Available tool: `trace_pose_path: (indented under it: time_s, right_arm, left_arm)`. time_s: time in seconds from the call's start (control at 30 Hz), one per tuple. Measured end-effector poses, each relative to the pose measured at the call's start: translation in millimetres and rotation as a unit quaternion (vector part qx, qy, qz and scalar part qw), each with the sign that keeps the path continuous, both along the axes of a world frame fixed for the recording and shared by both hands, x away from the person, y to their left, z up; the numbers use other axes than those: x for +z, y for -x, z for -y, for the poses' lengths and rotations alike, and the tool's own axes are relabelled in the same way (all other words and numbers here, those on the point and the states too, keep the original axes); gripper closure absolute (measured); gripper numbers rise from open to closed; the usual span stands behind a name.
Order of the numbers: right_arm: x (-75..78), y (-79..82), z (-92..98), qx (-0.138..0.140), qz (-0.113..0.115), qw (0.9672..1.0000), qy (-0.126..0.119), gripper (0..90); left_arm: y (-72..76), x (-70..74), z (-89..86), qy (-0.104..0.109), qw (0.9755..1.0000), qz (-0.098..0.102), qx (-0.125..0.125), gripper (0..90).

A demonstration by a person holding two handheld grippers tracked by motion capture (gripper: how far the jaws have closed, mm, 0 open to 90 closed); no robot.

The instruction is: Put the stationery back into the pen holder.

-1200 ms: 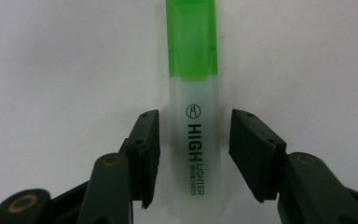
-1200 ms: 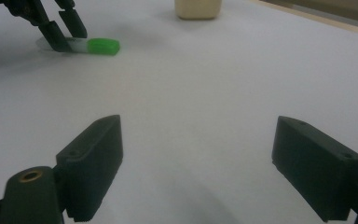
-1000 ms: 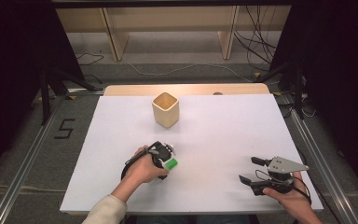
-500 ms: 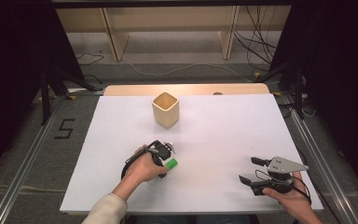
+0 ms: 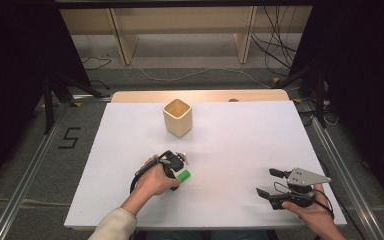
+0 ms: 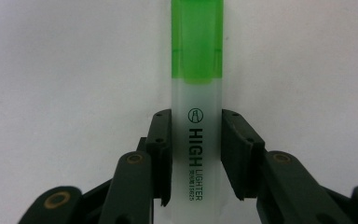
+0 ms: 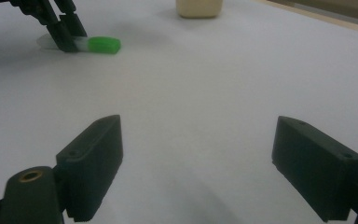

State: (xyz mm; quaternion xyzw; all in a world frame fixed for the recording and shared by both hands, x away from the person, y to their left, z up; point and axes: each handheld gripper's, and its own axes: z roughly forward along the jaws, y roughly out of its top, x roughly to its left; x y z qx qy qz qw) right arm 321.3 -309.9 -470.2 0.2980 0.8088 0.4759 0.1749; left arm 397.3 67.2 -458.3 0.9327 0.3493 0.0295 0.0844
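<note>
Left gripper [image 6: 196, 154] clamps the highlighter [image 6: 196, 116], both pads tight on the clear barrel; jaws have just been closing onto it. Green cap points to 12 o'clock in the left gripper view. In the high view the highlighter [image 5: 183, 175] lies flat on the table, cap toward 3 o'clock, left gripper [image 5: 176, 167] over its barrel, near the front edge left of centre. Right gripper [image 7: 198, 163] has jaws spread wide with nothing between them, low over the sheet; in the high view the right gripper [image 5: 270, 182] sits at about 3 o'clock of the highlighter, well apart. Cup [image 5: 177, 117] stands upright at 12 o'clock of the left gripper, well apart. Table [image 5: 240, 145] is covered white, with a wood strip at the far edge. Grey floor around it, cables [image 5: 275, 55] at the back, wooden frame legs behind, a "5" marked on the floor at 9 o'clock. Count: one highlighter, one cup, two grippers.
</note>
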Motion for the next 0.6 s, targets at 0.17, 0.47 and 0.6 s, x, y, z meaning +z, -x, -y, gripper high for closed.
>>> trace_pose_path:
  time_s: [0.17, 0.47, 0.6]
  right_arm:
    - [-0.1, -0.3, 0.0, 0.001, 0.003, 1.0000, 0.000, 17.2]
    - [0.2, -0.1, 0.2, 0.001, 0.003, 1.0000, 0.000, 17.2]
    - [0.2, -0.1, 0.2, 0.001, 0.002, 1.0000, 0.000, 17.2]
  left_arm:
    - [1.1, 1.6, -0.3, 0.003, 1.0000, 0.003, 0.000, 66.0]
    - [2.8, 6.7, -0.8, 0.012, 0.9998, 0.017, 0.004, 66.0]
    - [2.9, 7.6, -0.9, 0.011, 0.9997, 0.023, 0.000, 66.0]
